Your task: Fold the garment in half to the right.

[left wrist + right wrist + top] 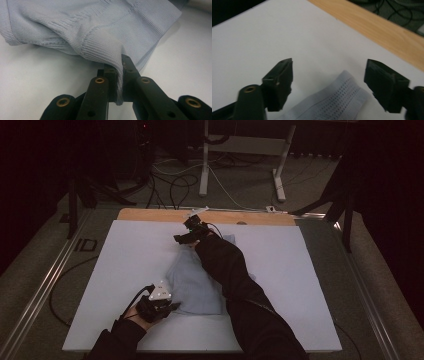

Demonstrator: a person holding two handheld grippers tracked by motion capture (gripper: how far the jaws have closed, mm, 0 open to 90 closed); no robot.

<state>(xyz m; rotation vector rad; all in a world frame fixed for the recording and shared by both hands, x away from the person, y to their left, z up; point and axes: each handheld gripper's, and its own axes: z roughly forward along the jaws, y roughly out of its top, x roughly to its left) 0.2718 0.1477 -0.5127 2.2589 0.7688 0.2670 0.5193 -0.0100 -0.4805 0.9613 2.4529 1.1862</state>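
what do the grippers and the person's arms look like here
Both arms wear dark long sleeves. The left gripper is black, with a pale grey three-cornered plate on top and a black cable trailing from it. The right gripper is black too, with a cable of its own. Up close, the jaws are matte black blocks on arms with brass-coloured rivets.

No text, label, brand, number or sign can be read anywhere: none on the pale blue knitted garment (196,287), none on the white table cover (130,265), none on the wooden table edge (150,215), none on the black jaws in either gripper view.
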